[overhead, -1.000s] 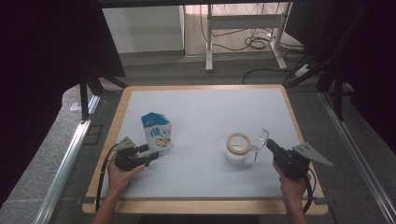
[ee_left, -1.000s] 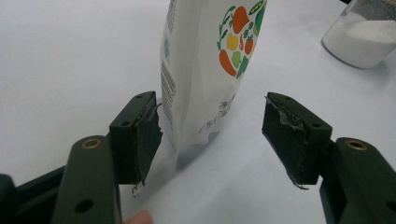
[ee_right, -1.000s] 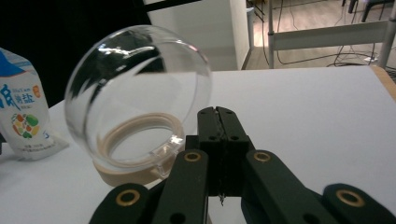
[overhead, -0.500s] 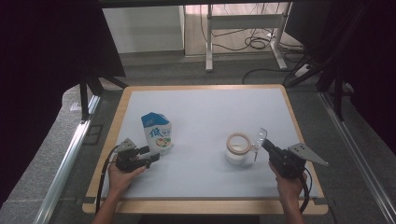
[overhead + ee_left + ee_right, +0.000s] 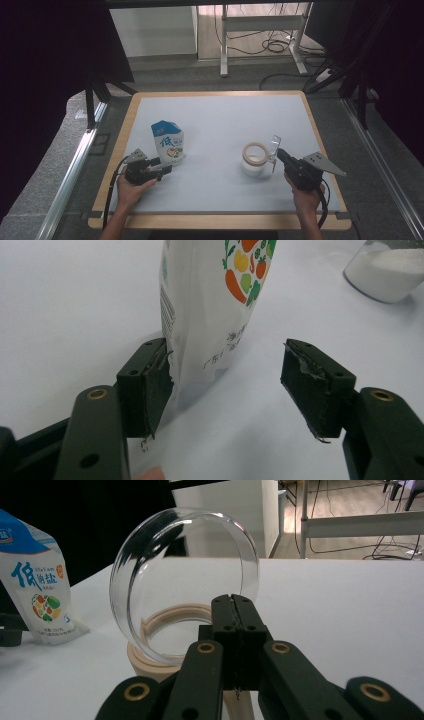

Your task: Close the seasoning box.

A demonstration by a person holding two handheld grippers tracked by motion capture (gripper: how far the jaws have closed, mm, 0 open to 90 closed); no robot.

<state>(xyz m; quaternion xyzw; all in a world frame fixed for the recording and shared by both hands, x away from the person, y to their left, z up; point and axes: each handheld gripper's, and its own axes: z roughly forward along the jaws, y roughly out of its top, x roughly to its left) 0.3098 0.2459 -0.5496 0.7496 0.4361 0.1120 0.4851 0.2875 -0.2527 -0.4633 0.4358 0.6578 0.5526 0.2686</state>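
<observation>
A: Two tools: the left tool point(image 5: 227, 385), jaws spread, flanks the salt pouch point(image 5: 168, 142) near the bench's left edge; the right tool point(image 5: 234, 630) is clamped on the glass lid point(image 5: 182, 585) above the jar point(image 5: 254, 159).

B: Risk?

A: Pouch likely buckles; the thinly pinched lid may slip.

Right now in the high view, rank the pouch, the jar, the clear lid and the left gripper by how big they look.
1. Pouch
2. Left gripper, body included; it looks close to the pouch, so that order is unsure.
3. Jar
4. Clear lid, tilted up and seen nearly edge-on, so it looks smaller than it is.
</observation>
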